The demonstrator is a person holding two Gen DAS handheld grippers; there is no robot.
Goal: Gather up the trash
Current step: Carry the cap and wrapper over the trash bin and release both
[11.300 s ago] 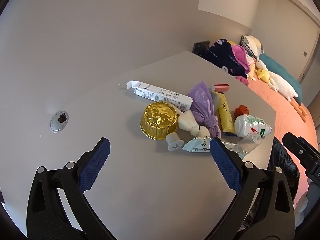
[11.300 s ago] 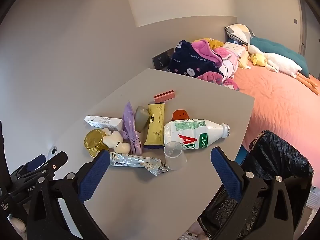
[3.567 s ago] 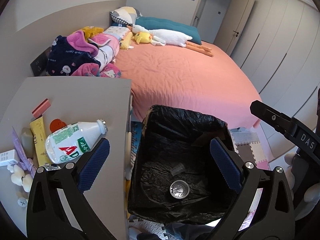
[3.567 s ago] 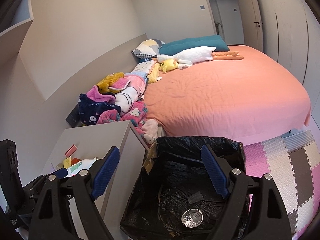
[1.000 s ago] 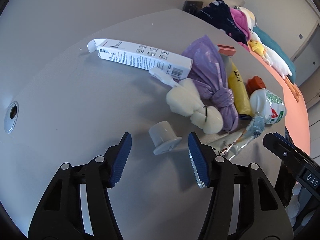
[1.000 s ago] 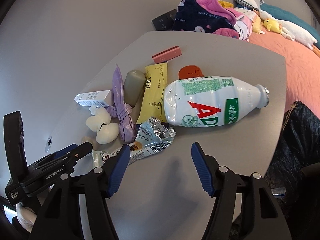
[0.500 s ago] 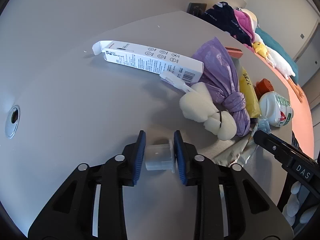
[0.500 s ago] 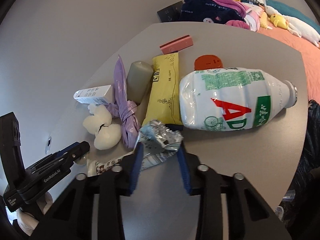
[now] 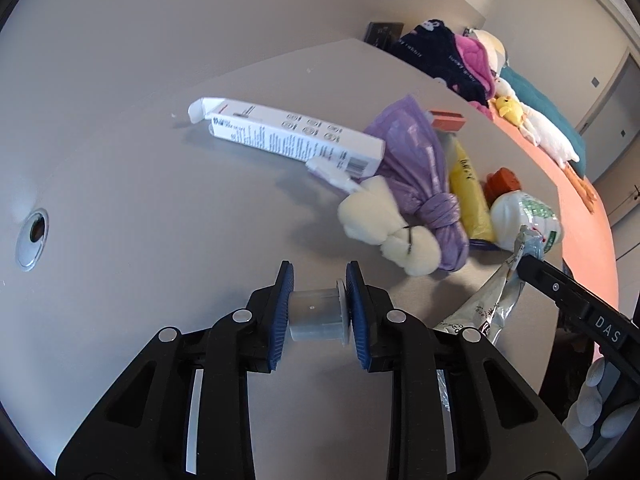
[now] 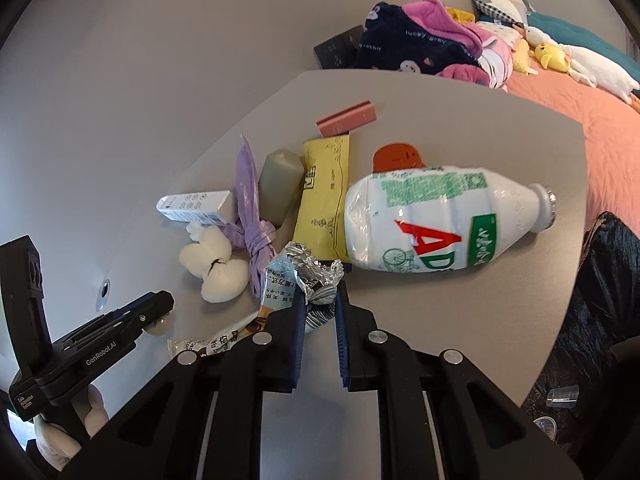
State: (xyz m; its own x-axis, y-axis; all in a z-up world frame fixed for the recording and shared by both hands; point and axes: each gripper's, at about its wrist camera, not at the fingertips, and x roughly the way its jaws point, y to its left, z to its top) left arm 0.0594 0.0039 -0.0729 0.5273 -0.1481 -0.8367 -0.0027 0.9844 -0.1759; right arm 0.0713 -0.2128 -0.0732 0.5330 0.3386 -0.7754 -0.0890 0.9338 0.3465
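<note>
On the grey desk (image 9: 140, 200) lies a heap of trash. My left gripper (image 9: 319, 300) is shut on a small translucent plastic cap (image 9: 314, 316), which lies sideways between the blue pads just above the desk. My right gripper (image 10: 318, 312) is shut on the crumpled end of a silver foil wrapper (image 10: 306, 270); the wrapper's tail (image 10: 216, 340) trails left under the fingers. In the left wrist view the right gripper's black finger (image 9: 560, 286) holds that wrapper (image 9: 490, 304) at the right. The left gripper (image 10: 132, 320) shows low left in the right wrist view.
Beyond the grippers lie a white drink bottle (image 10: 440, 224), a yellow packet (image 10: 324, 200), a knotted purple bag (image 10: 252, 208), a cream fluffy lump (image 9: 384, 220), a long white box (image 9: 292, 136), a pink block (image 10: 348, 118). A black-lined bin (image 10: 600, 300) stands off the desk's right edge, before the bed.
Both grippers have gone from open to shut: the left closed on the plastic cap, the right on the foil wrapper's crumpled end, which now stands up off the desk.
</note>
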